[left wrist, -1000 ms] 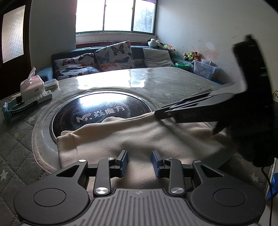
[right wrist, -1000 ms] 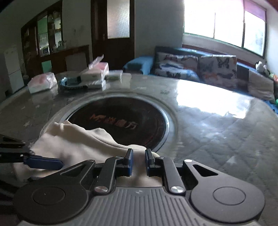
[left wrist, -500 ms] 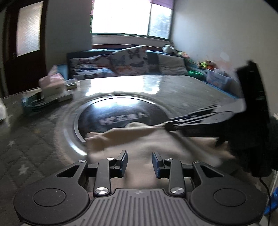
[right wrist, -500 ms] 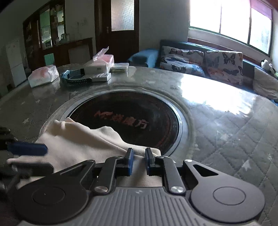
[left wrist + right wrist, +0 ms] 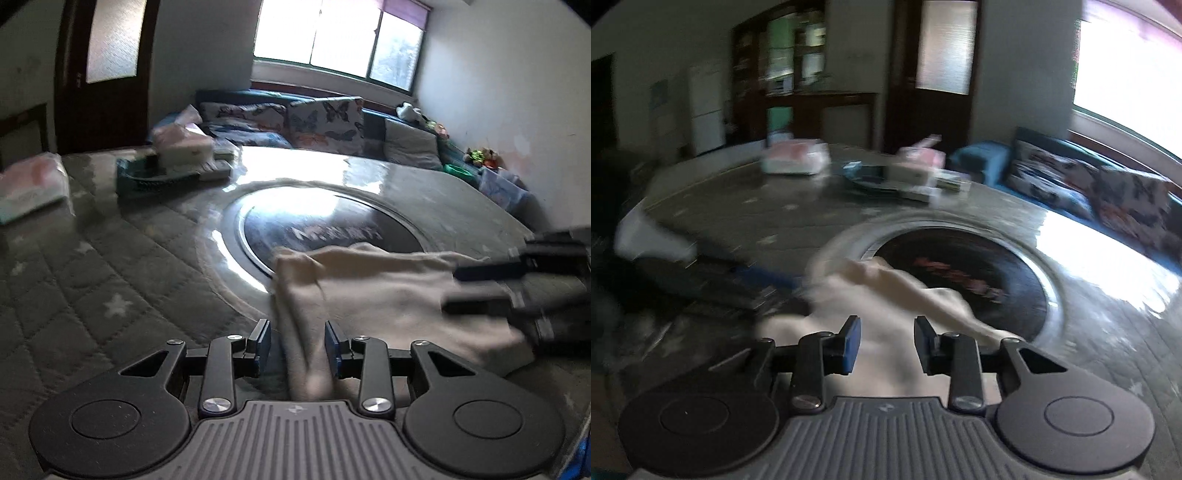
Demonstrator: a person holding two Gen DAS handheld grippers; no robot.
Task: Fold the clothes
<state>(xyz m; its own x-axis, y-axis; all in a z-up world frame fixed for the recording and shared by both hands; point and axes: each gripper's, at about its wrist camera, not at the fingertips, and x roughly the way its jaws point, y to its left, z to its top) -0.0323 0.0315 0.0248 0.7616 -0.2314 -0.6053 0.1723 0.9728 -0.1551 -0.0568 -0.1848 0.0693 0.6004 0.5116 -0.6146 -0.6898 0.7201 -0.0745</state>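
Both grippers open over the cloth, nothing pinched

Left gripper [image 5: 297, 345] has jaws wide around the cloth's [image 5: 373, 291] near edge; right gripper [image 5: 886, 343] is wide too, holding nothing. Cloth lies half over the hotplate [image 5: 332, 229], tissue box [image 5: 183, 147] beyond it. Both views are blurry, so I'd guess a rushed grab catches one layer and wrecks the fold.
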